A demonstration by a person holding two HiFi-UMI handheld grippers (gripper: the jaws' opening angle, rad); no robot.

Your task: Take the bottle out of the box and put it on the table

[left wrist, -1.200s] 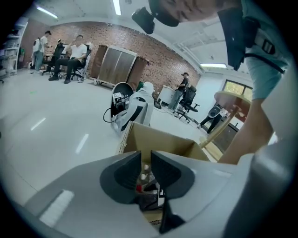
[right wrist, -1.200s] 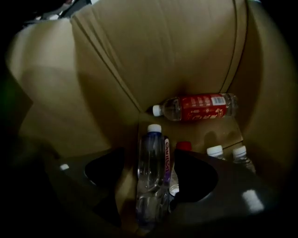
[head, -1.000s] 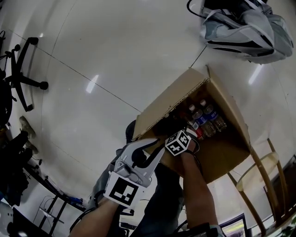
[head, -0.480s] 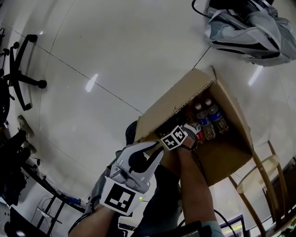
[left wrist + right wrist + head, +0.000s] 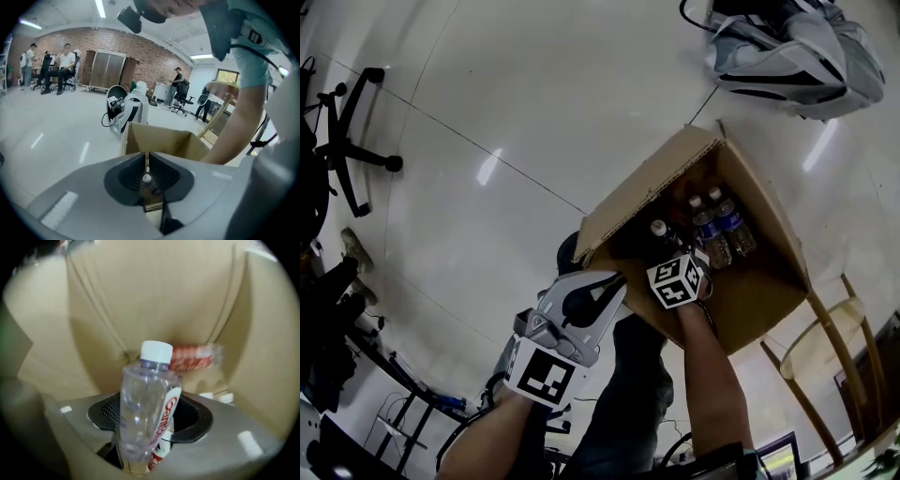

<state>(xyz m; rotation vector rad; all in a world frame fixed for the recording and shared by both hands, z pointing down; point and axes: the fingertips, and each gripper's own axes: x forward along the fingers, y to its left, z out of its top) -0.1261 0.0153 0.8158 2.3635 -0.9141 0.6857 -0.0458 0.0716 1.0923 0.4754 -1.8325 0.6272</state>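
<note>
Jaws of your left gripper [image 5: 146,159] stand together but for a thin slit, with nothing held. It hovers over the floor at the near left corner of the cardboard box [image 5: 649,192].

The box sits open on the floor. Two upright bottles [image 5: 721,228] with blue labels stand side by side toward its far right wall. A dark-capped bottle [image 5: 659,228] stands left of them in shadow.

Your right gripper [image 5: 149,416] points steeply down into the box. Its jaws have just been closing and now grip the clear bottle [image 5: 143,390] by its body. That bottle has a white cap [image 5: 156,352] and a red-and-white label, and cardboard walls rise on every side of it.

Behind it, a red-labelled bottle [image 5: 194,356] lies on its side, too blurred to read.

In the head view your marker cube [image 5: 676,281] and forearm [image 5: 708,375] hide the right jaws and the held bottle. The right gripper view cuts off that bottle's base. The box floor is too dark for you to count what else lies there.
</note>
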